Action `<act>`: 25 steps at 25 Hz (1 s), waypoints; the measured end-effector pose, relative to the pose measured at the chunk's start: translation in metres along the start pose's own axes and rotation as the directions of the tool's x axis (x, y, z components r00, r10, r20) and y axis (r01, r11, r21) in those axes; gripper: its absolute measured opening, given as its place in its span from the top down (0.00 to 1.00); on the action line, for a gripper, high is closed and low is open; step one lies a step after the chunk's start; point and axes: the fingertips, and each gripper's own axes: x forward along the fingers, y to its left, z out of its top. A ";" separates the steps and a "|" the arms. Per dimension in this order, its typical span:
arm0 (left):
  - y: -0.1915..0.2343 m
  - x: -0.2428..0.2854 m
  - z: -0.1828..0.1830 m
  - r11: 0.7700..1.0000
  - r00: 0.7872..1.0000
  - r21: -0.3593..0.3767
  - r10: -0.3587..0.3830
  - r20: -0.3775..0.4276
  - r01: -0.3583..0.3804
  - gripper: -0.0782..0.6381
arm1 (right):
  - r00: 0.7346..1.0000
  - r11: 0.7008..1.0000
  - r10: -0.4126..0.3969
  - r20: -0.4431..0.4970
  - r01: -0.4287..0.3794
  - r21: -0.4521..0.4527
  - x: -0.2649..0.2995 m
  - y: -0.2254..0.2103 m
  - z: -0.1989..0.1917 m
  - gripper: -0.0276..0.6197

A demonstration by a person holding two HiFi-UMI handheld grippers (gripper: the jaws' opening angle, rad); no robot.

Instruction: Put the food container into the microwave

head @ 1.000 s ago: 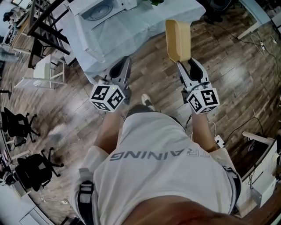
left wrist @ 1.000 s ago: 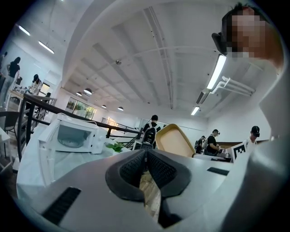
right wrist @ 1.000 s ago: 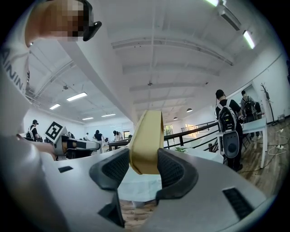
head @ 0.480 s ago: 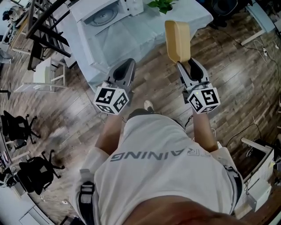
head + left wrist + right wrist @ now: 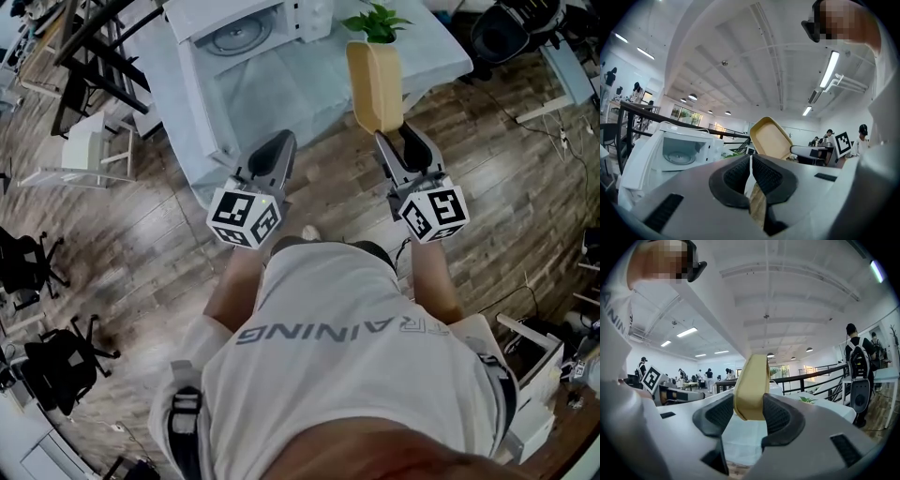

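A tan food container (image 5: pixel 373 86) stands on its edge in my right gripper (image 5: pixel 401 141), whose jaws are shut on its near rim. The right gripper view shows the container (image 5: pixel 751 387) pinched between the two pads of the right gripper (image 5: pixel 749 413). My left gripper (image 5: pixel 275 150) is shut with nothing in it; in its own view the left gripper (image 5: pixel 750 164) has its pads nearly touching. The white microwave (image 5: pixel 246 28) stands on the cloth-covered table (image 5: pixel 309 84) ahead, door (image 5: pixel 202 94) swung open and turntable showing. The left gripper view shows the microwave (image 5: pixel 679 152) and the container (image 5: pixel 771 139).
A small green plant (image 5: pixel 378 21) stands on the table right of the microwave, just beyond the container. Black office chairs (image 5: pixel 33 262) and a white stool (image 5: pixel 84 150) stand at the left. A dark railing (image 5: pixel 94 47) runs at the upper left. Wooden floor lies underfoot.
The table and microwave have come nearer as the person walks forward. Both grippers moved ahead with the body. The container stays in the right gripper, now over the table's edge.
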 end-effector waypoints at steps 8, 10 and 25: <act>0.020 0.025 -0.002 1.000 1.000 -0.030 -0.006 -0.022 0.005 0.83 | 0.999 0.999 0.035 -0.028 -0.035 0.004 0.042 -0.009 0.002 0.64; 0.017 0.023 -0.002 0.999 1.000 -0.036 0.007 -0.018 -0.008 0.83 | 0.999 0.999 0.044 -0.027 -0.044 0.003 0.042 -0.011 0.003 0.64; 0.041 0.046 0.006 0.990 0.991 -0.032 0.135 0.020 -0.134 0.83 | 0.971 0.971 0.239 0.003 -0.239 -0.004 0.122 -0.019 0.009 0.64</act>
